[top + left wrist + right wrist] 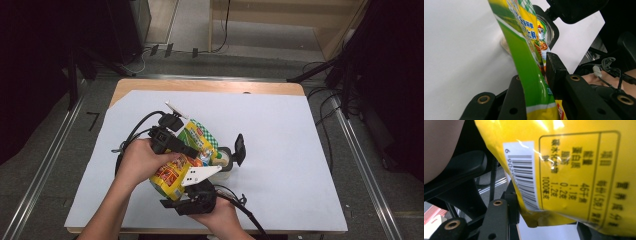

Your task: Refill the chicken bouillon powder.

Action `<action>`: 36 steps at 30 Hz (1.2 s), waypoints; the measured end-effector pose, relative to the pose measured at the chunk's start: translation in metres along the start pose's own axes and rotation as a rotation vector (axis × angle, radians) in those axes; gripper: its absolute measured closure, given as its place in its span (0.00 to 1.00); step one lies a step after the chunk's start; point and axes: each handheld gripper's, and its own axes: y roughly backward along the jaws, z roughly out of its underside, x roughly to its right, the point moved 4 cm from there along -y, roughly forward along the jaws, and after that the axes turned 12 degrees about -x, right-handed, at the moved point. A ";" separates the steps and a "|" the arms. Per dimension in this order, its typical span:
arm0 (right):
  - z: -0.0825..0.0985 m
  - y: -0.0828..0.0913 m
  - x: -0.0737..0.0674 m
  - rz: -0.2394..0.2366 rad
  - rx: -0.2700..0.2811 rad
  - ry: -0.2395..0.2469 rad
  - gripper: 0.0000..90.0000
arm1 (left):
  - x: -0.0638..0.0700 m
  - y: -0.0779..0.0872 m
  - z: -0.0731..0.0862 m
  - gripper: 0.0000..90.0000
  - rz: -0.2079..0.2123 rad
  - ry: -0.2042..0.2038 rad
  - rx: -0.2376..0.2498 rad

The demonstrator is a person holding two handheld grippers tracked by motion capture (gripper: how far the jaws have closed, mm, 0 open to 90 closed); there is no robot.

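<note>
Yellow and green foil makes up the seasoning pouch [184, 159] that we hold above the near middle of the white-covered table [280, 150]. Our left gripper [534, 82] has its jaws clamped on the pouch's green edge. Our right gripper [192, 197] sits under the pouch's near end, where the barcode [524, 175] shows; we cannot tell whether its jaws press the foil. Just right of the pouch stands a small clear jar [223, 161].

The pouch [187, 155] is yellow and green with a green-white checked corner, on a white sheet [280, 150].
</note>
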 end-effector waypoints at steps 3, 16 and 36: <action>0.000 0.001 0.001 -0.007 0.010 -0.010 0.69 | -0.003 -0.002 -0.002 0.89 0.028 -0.012 -0.005; 0.000 0.001 0.000 -0.026 0.009 -0.005 0.70 | -0.012 -0.003 -0.001 0.87 0.106 0.060 -0.005; -0.003 -0.009 0.000 -0.007 -0.018 -0.014 0.66 | 0.007 -0.003 -0.017 0.93 -0.057 0.070 -0.128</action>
